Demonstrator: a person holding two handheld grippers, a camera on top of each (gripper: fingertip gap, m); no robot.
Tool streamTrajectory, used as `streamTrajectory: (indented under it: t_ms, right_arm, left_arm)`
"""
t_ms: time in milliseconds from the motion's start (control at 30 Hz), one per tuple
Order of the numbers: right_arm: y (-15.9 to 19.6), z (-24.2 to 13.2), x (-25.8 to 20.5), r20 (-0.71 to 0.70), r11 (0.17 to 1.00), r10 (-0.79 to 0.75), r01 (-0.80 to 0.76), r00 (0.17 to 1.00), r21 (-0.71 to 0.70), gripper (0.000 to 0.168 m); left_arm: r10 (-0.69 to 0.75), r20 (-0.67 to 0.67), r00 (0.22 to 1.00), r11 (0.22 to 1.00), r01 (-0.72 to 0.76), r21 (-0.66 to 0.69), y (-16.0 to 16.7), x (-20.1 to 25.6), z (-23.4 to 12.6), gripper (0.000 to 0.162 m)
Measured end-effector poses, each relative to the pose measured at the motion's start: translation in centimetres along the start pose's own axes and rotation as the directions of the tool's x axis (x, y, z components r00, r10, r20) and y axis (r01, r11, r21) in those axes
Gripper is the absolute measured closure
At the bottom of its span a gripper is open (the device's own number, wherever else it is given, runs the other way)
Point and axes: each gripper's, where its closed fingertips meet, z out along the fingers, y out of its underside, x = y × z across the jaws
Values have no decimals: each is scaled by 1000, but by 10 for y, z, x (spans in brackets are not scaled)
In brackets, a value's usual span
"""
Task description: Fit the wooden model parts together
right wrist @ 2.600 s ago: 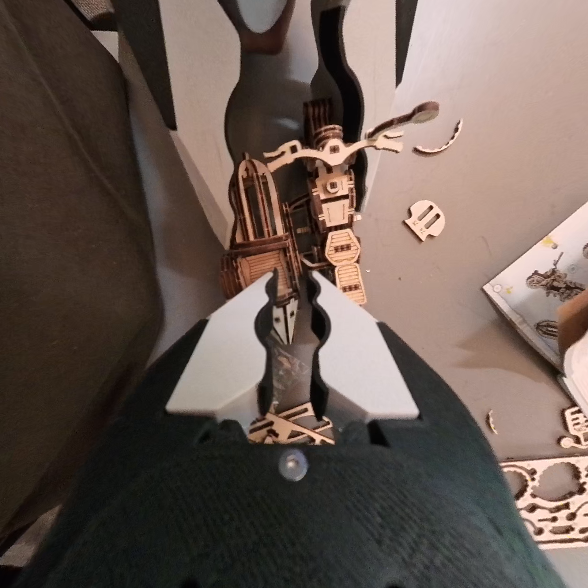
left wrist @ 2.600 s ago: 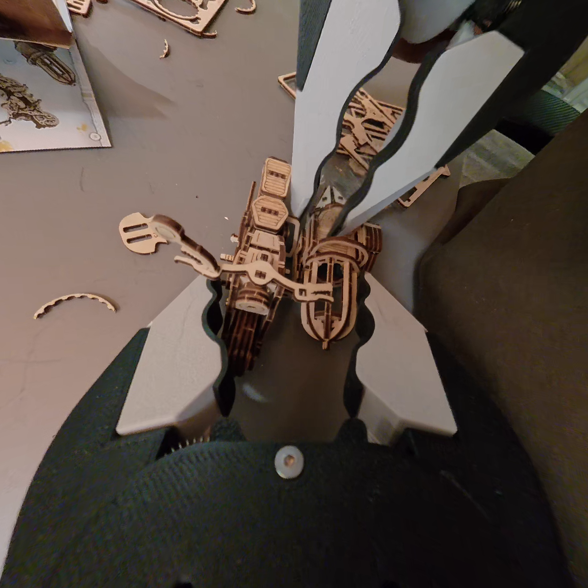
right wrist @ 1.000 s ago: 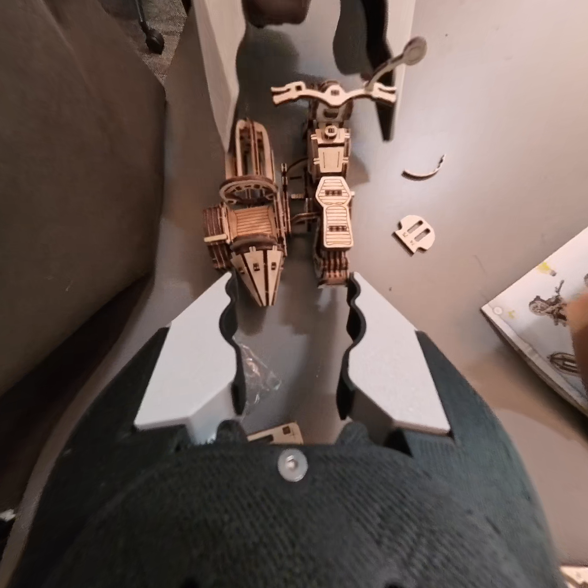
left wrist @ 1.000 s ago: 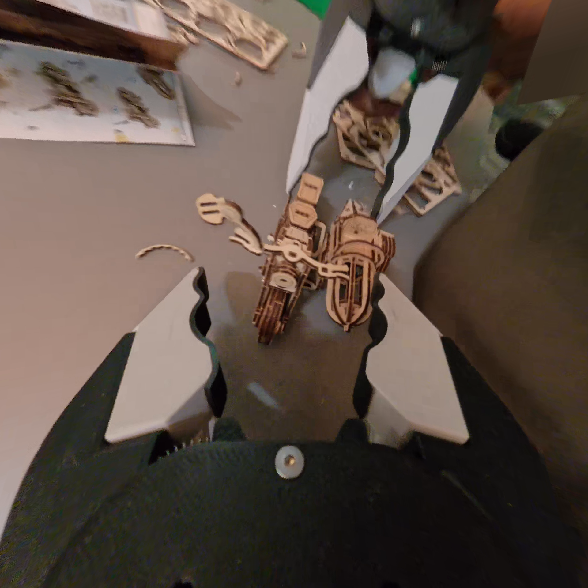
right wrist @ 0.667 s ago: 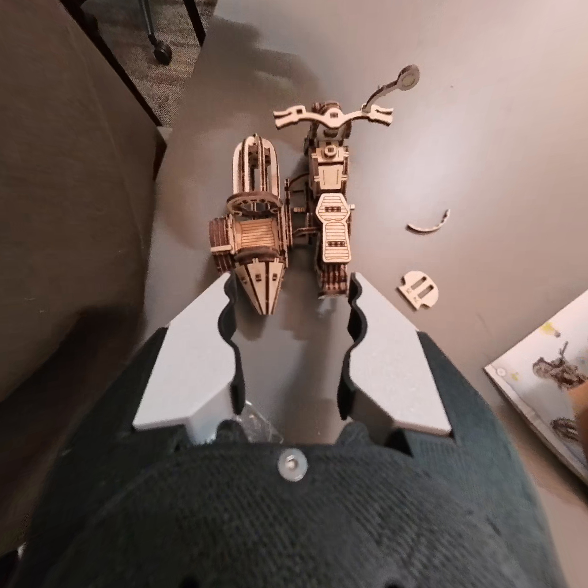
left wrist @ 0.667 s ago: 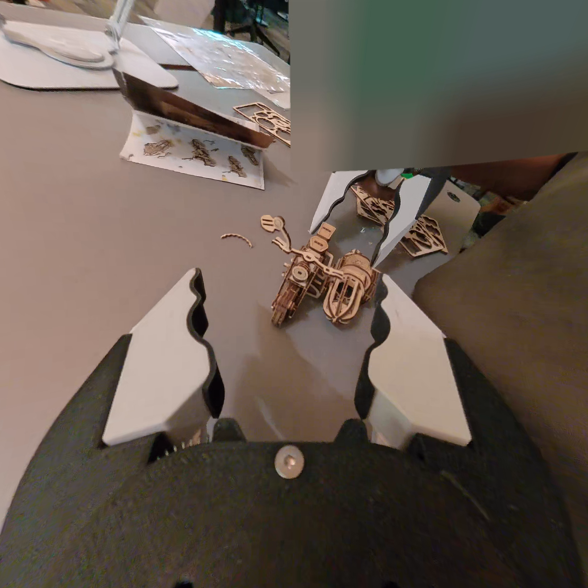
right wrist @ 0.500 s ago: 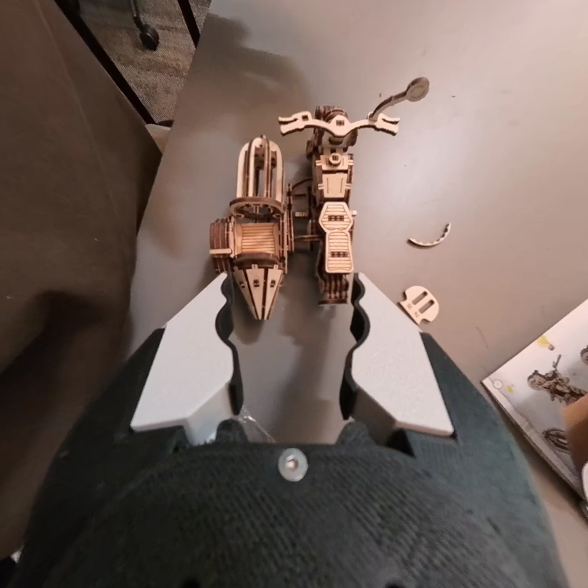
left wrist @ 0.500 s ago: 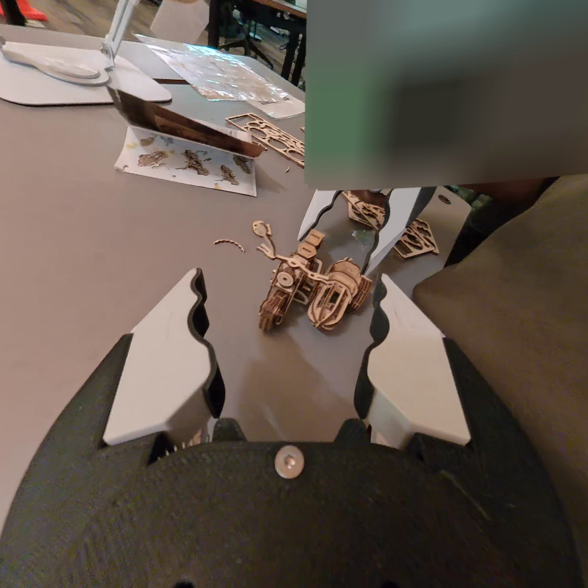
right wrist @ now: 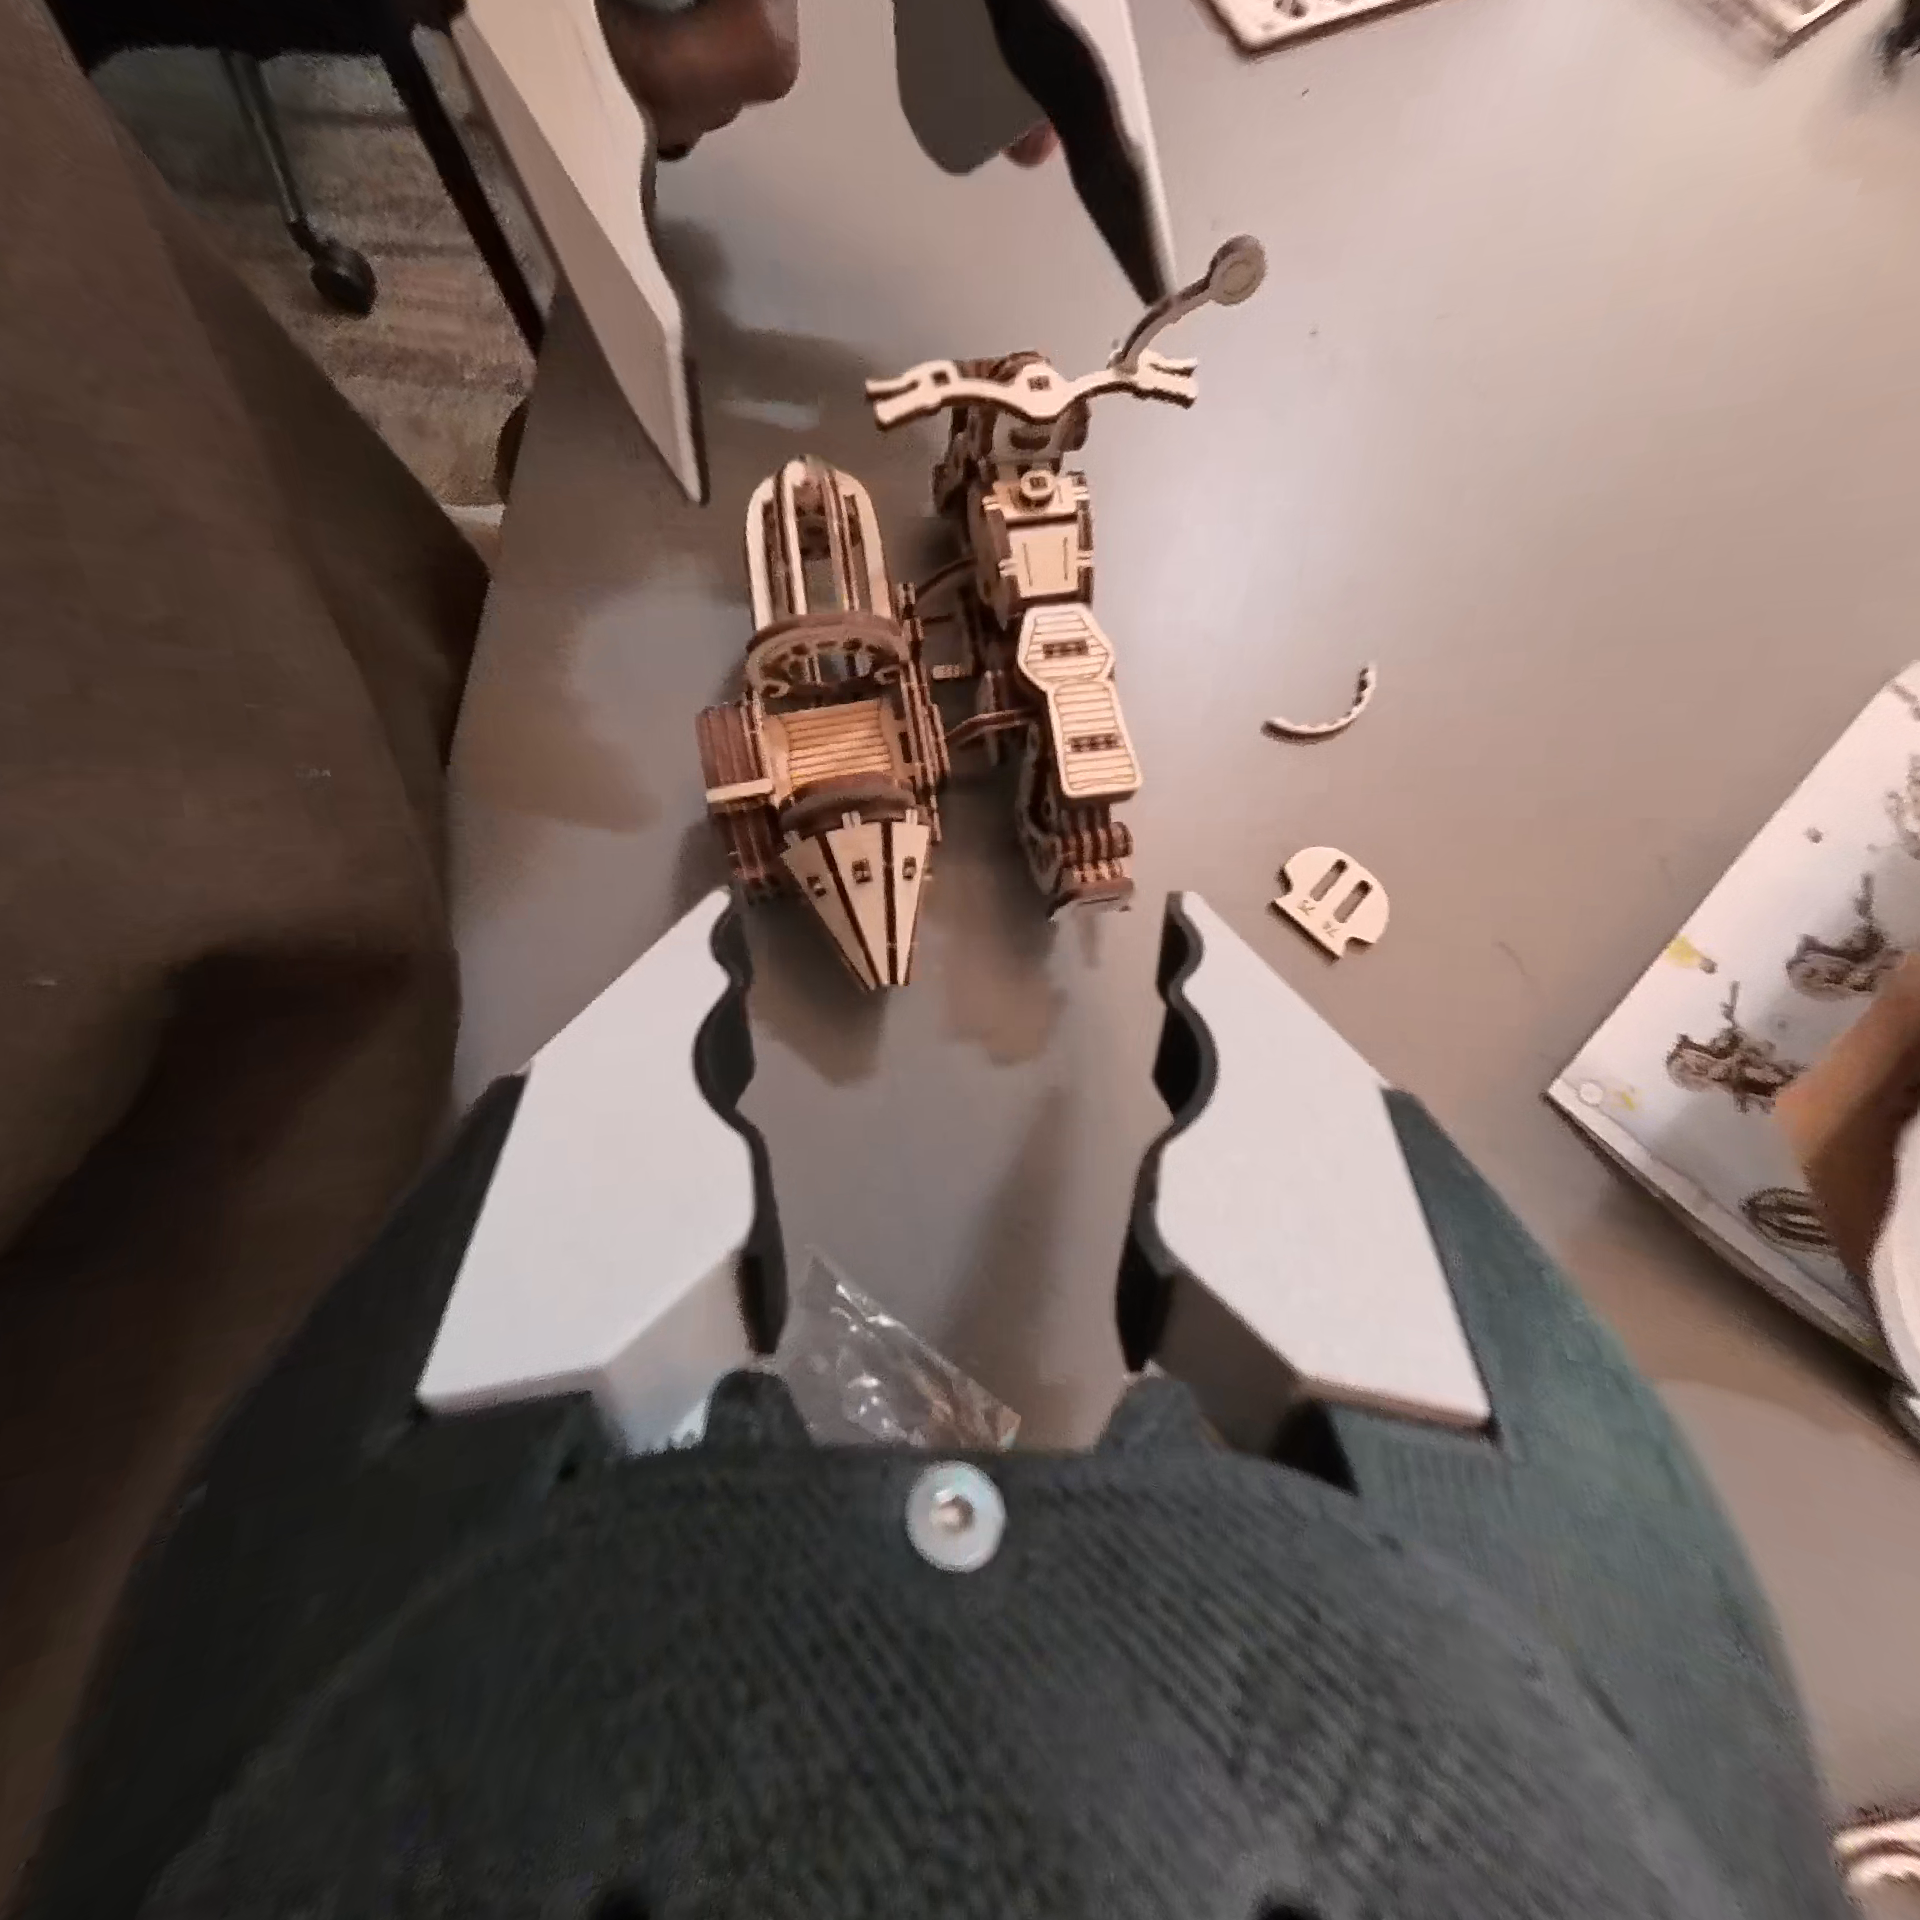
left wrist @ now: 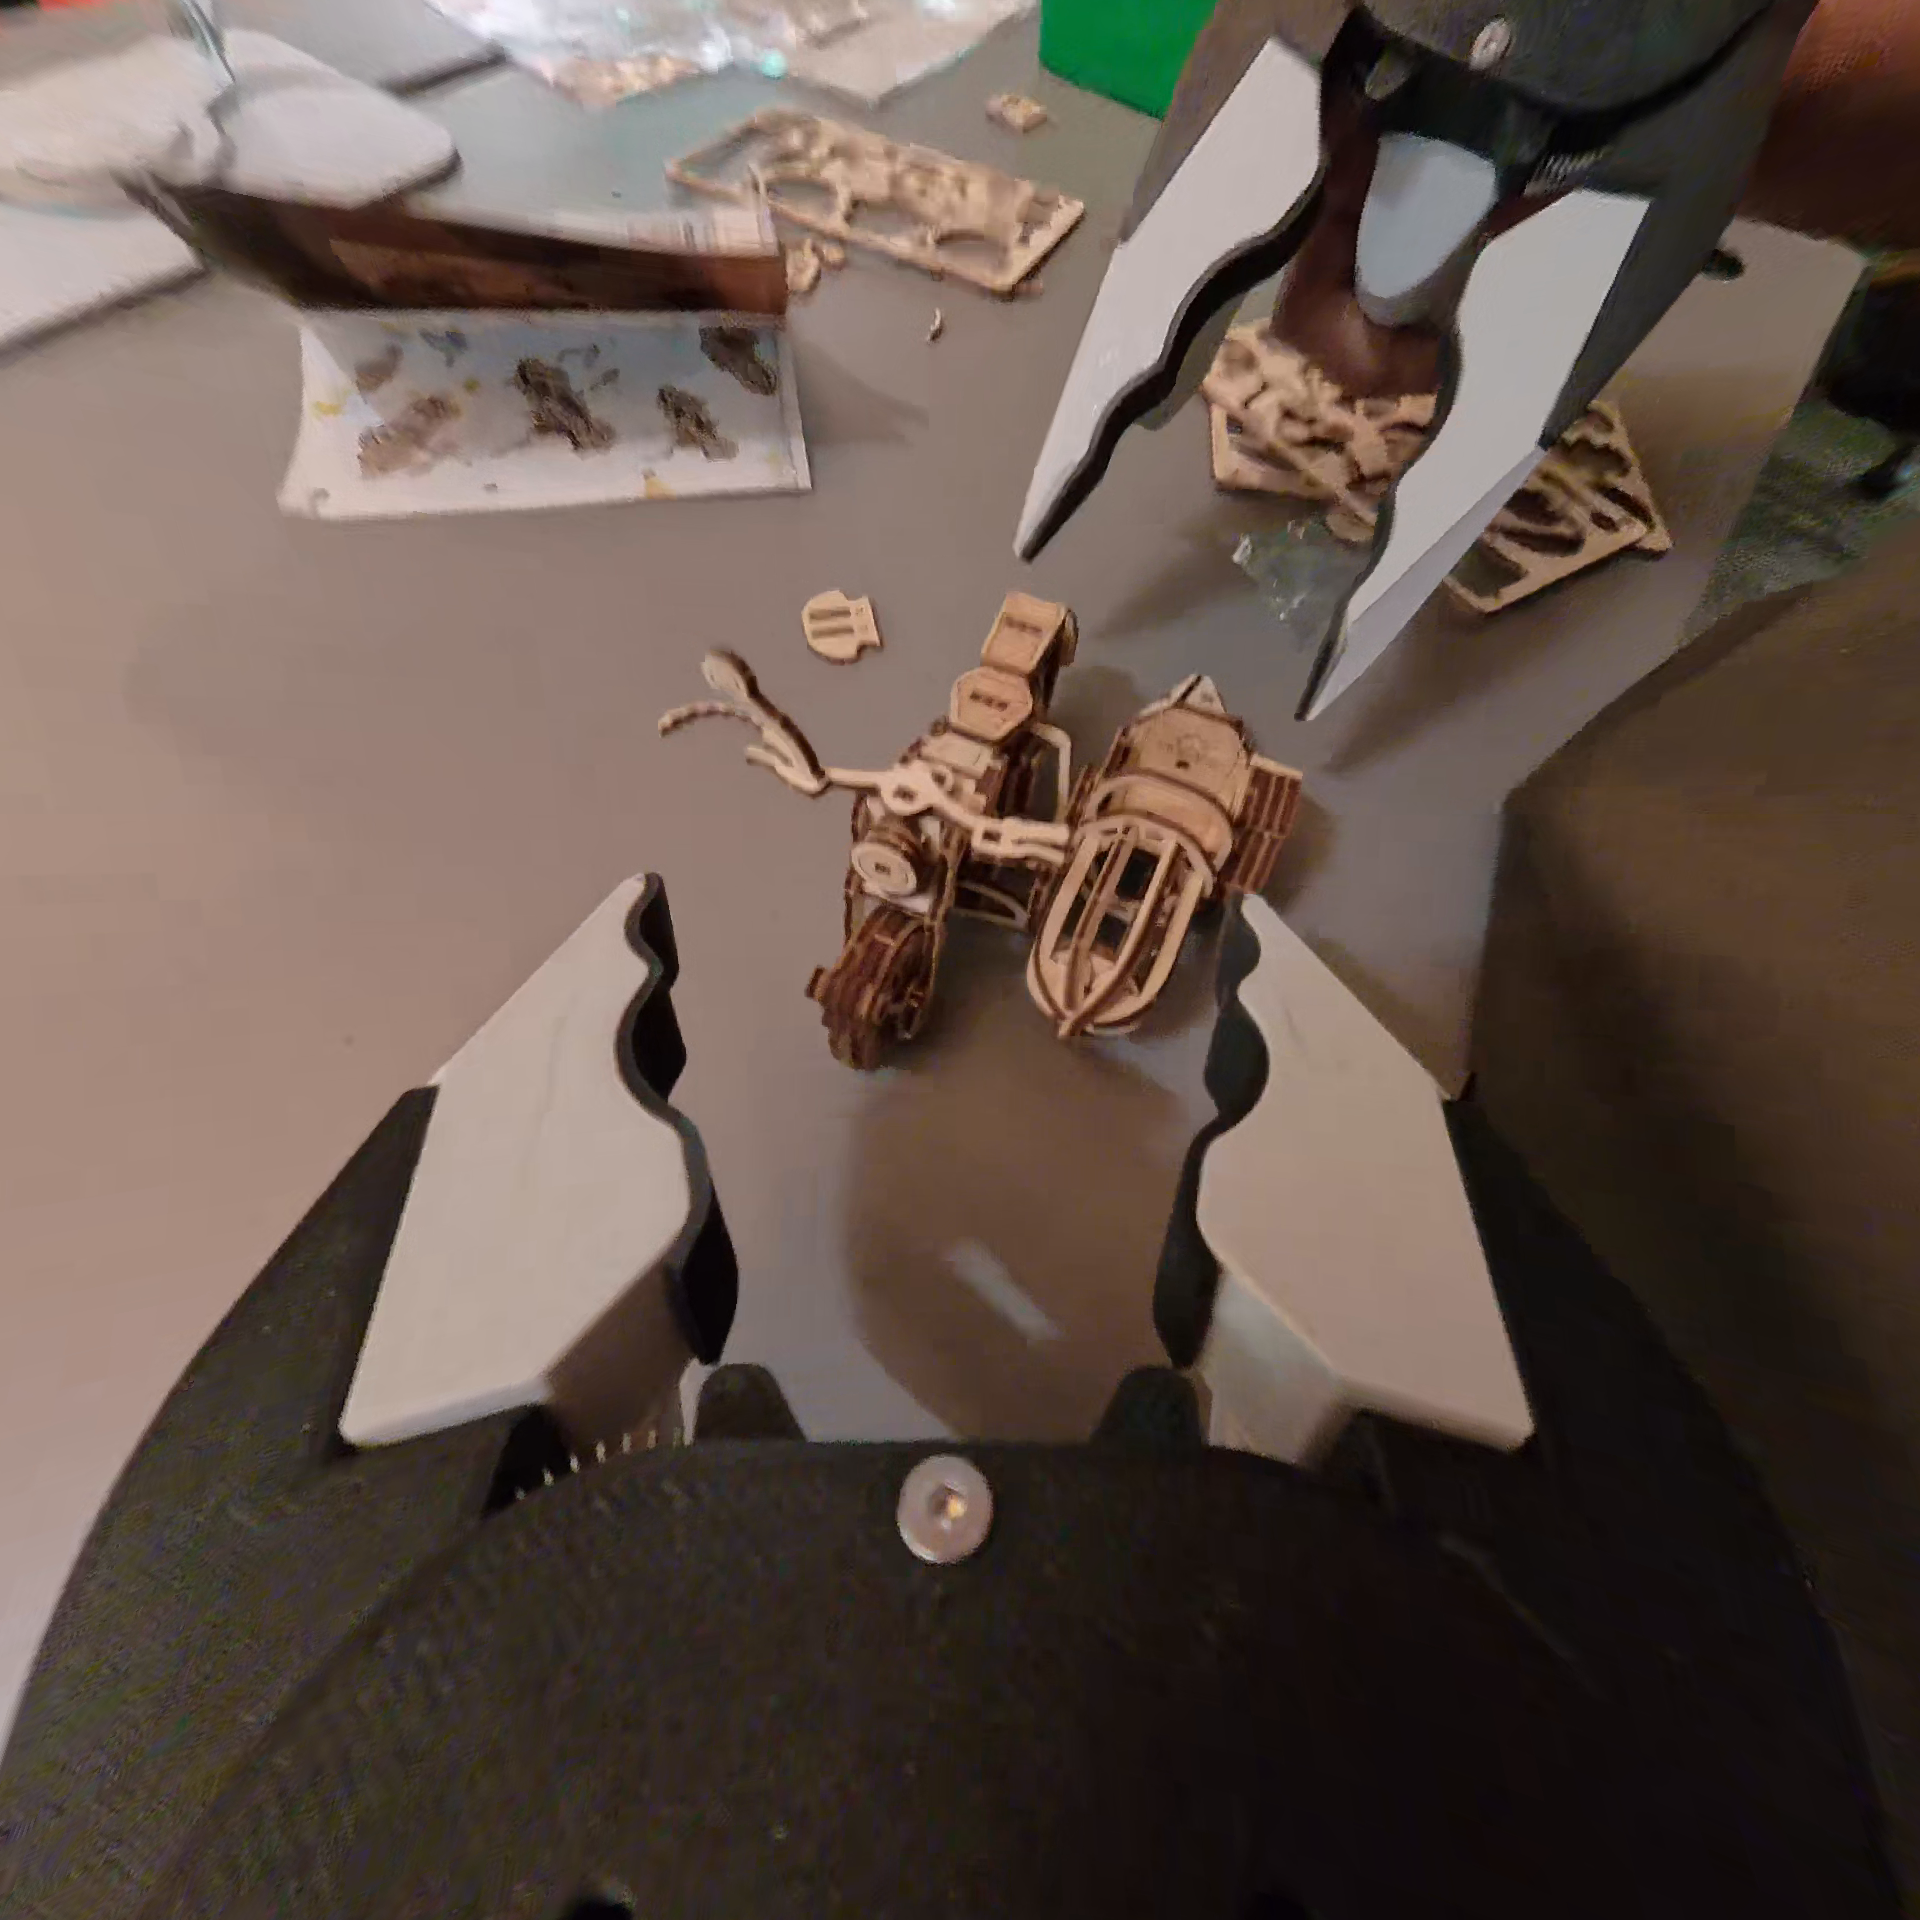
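Observation:
A wooden motorcycle model point(left wrist: 935, 821) with a sidecar point(left wrist: 1153, 842) stands upright on the grey table point(left wrist: 364, 831). In the right wrist view the motorcycle point(right wrist: 1049, 644) and sidecar point(right wrist: 831, 727) are seen from behind. My left gripper point(left wrist: 940, 904) is open and empty, just in front of the model. My right gripper point(right wrist: 951, 914) is open and empty, just behind it; it also shows in the left wrist view point(left wrist: 1164, 634). A small slotted round part point(right wrist: 1332, 900) and a curved toothed strip point(right wrist: 1322, 712) lie loose beside the model.
Instruction sheets point(left wrist: 540, 416) lie under a dark box point(left wrist: 468, 249). Punched-out wooden sheets lie at the back point(left wrist: 883, 197) and back right point(left wrist: 1538, 520). A small clear plastic bag point(right wrist: 883, 1371) lies near my right gripper. The table edge point(right wrist: 499, 644) borders a brown surface point(right wrist: 208, 727). The motorcycle point(right wrist: 1049, 644) lies around 5 centimetres away from my right fingertips. It is also in sight in the left wrist view point(left wrist: 1000, 707).
My left gripper has dipped back toward the model after drawing away. My right gripper has drawn slightly back from the model. Both stay open; the model has not moved.

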Motion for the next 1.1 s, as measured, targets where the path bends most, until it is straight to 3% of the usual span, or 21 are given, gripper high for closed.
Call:
streamTrajectory:
  t_ms: [133,233,467,667,1100]
  right_arm:
    - [-9,-14,-2,15,994,31,-32,999,101,106]
    - [-8,-18,-8,72,986,57,-68,996,153,114]
    - [-9,-3,-20,152,987,-20,-5,988,163,110]
    - [-7,13,-28,167,991,-83,65,982,114,104]
    - [-8,30,-32,151,993,-73,58,986,98,108]
  left_arm:
    - [-12,-61,998,994,19,112,-23,14,-8,67]
    - [-15,-61,998,998,19,66,-14,17,-7,67]
    - [-43,-73,996,998,46,37,-9,30,-2,75]
    - [3,12,1000,1000,-3,-13,1,35,7,73]
    - [-5,19,1000,999,6,-43,10,31,13,72]
